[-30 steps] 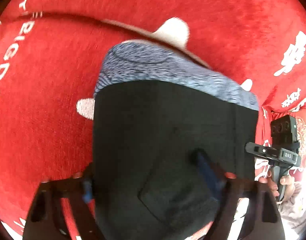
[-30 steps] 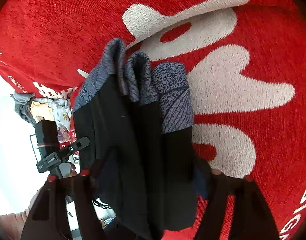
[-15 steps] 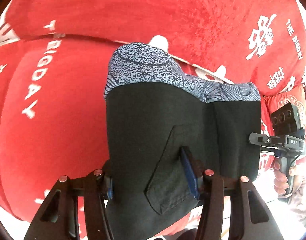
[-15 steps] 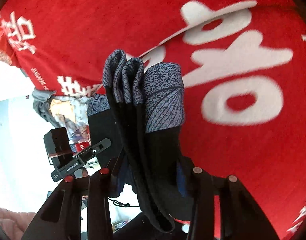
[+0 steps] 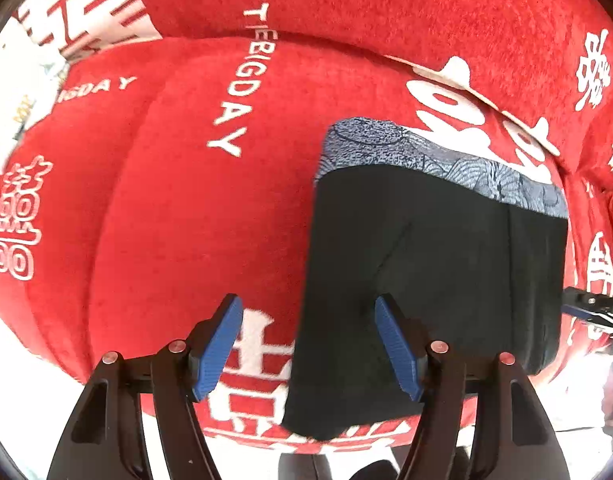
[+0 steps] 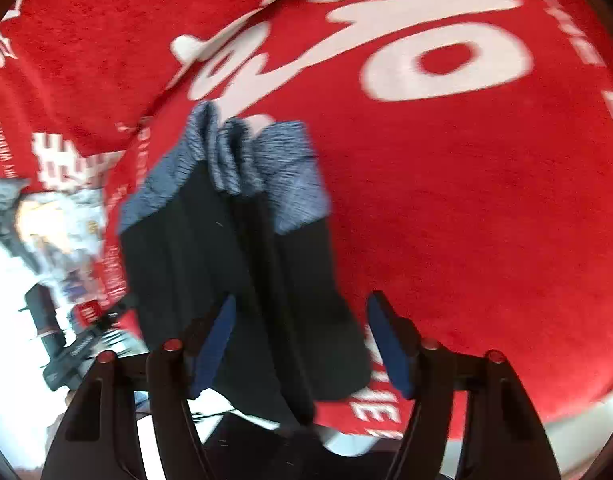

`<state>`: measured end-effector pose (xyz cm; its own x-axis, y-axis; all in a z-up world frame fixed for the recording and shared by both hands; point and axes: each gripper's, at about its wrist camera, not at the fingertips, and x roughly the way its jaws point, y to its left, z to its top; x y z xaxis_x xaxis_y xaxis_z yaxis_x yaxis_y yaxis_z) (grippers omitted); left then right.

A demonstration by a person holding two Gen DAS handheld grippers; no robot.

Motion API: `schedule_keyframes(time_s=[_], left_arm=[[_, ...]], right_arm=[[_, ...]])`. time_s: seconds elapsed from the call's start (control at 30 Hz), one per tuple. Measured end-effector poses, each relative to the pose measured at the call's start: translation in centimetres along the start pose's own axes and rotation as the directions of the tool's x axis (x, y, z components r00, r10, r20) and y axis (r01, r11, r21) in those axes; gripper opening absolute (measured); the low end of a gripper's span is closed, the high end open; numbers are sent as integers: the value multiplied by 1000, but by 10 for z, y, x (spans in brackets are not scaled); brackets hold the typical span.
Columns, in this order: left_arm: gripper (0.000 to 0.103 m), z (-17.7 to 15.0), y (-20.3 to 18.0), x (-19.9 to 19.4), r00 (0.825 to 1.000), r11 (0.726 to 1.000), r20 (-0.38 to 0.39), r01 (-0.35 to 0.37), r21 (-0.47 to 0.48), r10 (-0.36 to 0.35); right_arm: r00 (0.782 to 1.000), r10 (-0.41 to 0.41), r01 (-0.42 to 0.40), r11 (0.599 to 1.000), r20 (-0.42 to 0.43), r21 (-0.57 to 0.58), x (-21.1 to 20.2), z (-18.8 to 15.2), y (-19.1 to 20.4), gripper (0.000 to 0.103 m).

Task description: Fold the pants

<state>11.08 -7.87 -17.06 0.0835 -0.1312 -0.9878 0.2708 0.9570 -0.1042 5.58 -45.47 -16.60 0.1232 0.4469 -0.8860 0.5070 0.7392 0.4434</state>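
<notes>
The folded black pants (image 5: 446, 260) with a blue-grey patterned band (image 5: 426, 160) lie on the red cushion (image 5: 194, 208). My left gripper (image 5: 306, 304) points down at their left edge. Its jaws are opening; only the edge of the cloth lies between the blue pads (image 5: 220, 344), and they do not press it. In the blurred right wrist view the pants (image 6: 210, 248) lie bunched in several layers. My right gripper (image 6: 302, 300) is over their near end, jaws opening, with cloth between the pads (image 6: 388, 344) but a gap at the right one.
A red cover with white lettering (image 6: 486, 200) spans the sofa seat and back. Loose clothes (image 6: 46, 216) are piled past the cushion's left end. The other gripper shows at the edge of each view (image 5: 594, 308) (image 6: 66, 352). A pale floor lies below the seat's front edge.
Both grippers were shut on the pants and have let go, their jaws now wide. The left wrist view has slid left, so the pants sit right of centre.
</notes>
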Motion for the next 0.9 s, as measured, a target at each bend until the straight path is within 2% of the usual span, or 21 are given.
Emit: schedule_keyframes(time_s=[0.1, 0.13, 0.17, 0.23, 0.33, 0.47, 0.6, 0.77, 0.9], left_arm=[[70, -8, -3, -14, 1000, 1000, 4, -18, 24, 18], [71, -13, 0, -22, 1000, 999, 8, -23, 31, 23], [83, -16, -2, -28, 1000, 999, 14, -25, 36, 24], [99, -22, -6, -41, 1000, 999, 21, -14, 44, 13], [100, -31, -13, -58, 1000, 998, 17, 4, 58, -5], [102, -41, -21, -80, 1000, 996, 11, -21, 81, 20], [102, -49, -28, -99, 998, 994, 14, -62, 90, 61], [102, -58, -38, -120, 994, 986, 49, -107, 127, 102], [102, -62, -43, -137, 994, 986, 75, -91, 142, 81]], right_arm=[[999, -43, 43, 999, 27, -2, -19, -13, 10, 74], [998, -55, 55, 998, 35, 2, -25, -18, 16, 78], [997, -61, 61, 998, 41, 2, -30, -19, 16, 80], [996, -62, 62, 998, 59, 0, -41, -33, 26, 80], [996, -43, 44, 999, 73, -3, -50, -48, 42, 80], [993, -59, 65, 997, 105, -51, -63, -68, 75, 84], [983, -114, 130, 986, 147, -103, -72, -82, 107, 103], [957, -209, 241, 959, 200, -149, -88, -97, 137, 103], [955, -230, 260, 954, 187, -149, -94, -103, 147, 103]])
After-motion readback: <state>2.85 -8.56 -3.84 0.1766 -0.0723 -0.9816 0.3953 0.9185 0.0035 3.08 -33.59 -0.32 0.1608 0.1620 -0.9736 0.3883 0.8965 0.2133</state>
